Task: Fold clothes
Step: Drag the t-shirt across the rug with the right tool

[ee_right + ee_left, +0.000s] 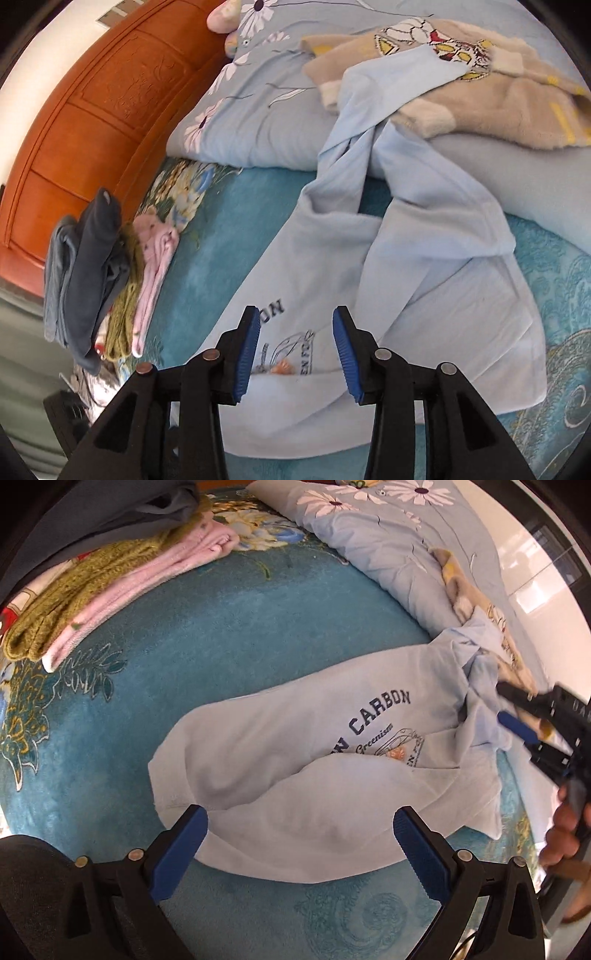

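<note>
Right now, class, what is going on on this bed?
A person with a gripper in each hand is folding a pale blue shirt spread on a teal blanket. The left gripper hangs open over the shirt's near edge, gripping nothing. The right gripper is open above the printed chest, also gripping nothing. The shirt lies partly folded, its sleeves trailing onto the quilt. A stack of folded clothes sits aside.

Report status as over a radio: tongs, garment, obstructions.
Left tongs open over the pale blue sweatshirt. Right tongs open, empty. Sweatshirt partly folded, sleeves trailing onto quilt. Nothing blocking.
</note>
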The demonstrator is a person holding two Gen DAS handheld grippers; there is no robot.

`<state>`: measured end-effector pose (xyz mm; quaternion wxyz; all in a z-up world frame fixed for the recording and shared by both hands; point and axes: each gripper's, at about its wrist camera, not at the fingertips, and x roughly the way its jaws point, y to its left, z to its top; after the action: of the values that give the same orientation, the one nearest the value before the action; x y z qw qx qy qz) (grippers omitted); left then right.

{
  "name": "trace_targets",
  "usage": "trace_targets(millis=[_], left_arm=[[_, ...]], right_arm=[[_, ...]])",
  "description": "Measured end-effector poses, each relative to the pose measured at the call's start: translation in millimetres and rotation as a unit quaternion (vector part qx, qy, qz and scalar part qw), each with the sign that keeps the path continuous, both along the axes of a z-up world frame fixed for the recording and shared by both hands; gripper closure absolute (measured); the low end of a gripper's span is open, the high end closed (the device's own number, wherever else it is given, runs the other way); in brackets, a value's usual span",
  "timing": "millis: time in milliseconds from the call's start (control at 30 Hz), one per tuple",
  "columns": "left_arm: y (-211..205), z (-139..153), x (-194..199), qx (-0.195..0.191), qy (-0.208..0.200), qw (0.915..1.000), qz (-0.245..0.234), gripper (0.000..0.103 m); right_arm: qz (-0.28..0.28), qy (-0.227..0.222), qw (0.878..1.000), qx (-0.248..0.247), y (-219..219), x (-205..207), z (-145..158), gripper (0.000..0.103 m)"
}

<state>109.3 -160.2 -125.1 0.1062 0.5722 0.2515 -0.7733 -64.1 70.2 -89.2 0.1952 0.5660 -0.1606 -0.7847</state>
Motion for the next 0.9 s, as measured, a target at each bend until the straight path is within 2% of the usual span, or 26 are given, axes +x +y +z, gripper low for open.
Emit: trace_targets(millis=[133,200,333,467,500,533,567,600,733,833,900], left_arm=[[-6.4,-15.2,2.6,0.025,-0.008,0.9996,0.014,0.008],[-17.1,-19.1,7.0,0.030,-0.010,0.9986,0.041,0.009],[-38.0,-22.6,15.7,0.040,-0.016,0.9940,0.100,0.009],[-43.6,-20.5,20.1,0.051,-0.003,0.9924,0.112,0.009],[-43.2,-19.4,19.9,0.056,0.002,0.9928,0.106,0.008],[-42.9,-18.4,19.6,0.061,0.007,0.9931,0.100,0.008],[-42.7,-17.4,18.8,0.064,0.010,0.9934,0.095,0.008],[-40.9,-16.4,17.6,0.071,0.015,0.9935,0.088,0.008],[-31.9,-11.3,13.6,0.094,0.034,0.9934,0.056,0.008],[-21.6,-2.5,10.0,0.097,0.056,0.9934,0.023,0.008],[-12.0,7.4,13.5,0.130,0.086,0.9877,-0.014,0.008]], right_arm=[[-0.006,0.016,1.000,0.023,-15.3,-45.9,-3.6,0.050],[-0.012,0.018,0.999,0.036,-28.3,-66.3,-8.8,0.049],[-0.003,-0.021,0.998,0.051,-58.5,-92.9,-31.7,0.049],[-0.018,-0.058,0.995,0.075,-74.3,-98.6,-52.3,0.049],[-0.030,-0.066,0.995,0.070,-73.0,-98.3,-55.5,0.054],[-0.043,-0.074,0.994,0.061,-70.8,-97.7,-58.4,0.065],[-0.054,-0.081,0.994,0.052,-67.5,-95.9,-59.7,0.092],[-0.062,-0.085,0.993,0.044,-63.1,-93.2,-59.6,0.097],[-0.074,-0.048,0.996,-0.018,-34.5,-75.3,-29.4,0.099],[-0.095,0.001,0.993,-0.064,14.2,-49.9,14.2,0.099],[-0.110,0.034,0.989,-0.095,47.6,-32.6,43.8,0.099]])
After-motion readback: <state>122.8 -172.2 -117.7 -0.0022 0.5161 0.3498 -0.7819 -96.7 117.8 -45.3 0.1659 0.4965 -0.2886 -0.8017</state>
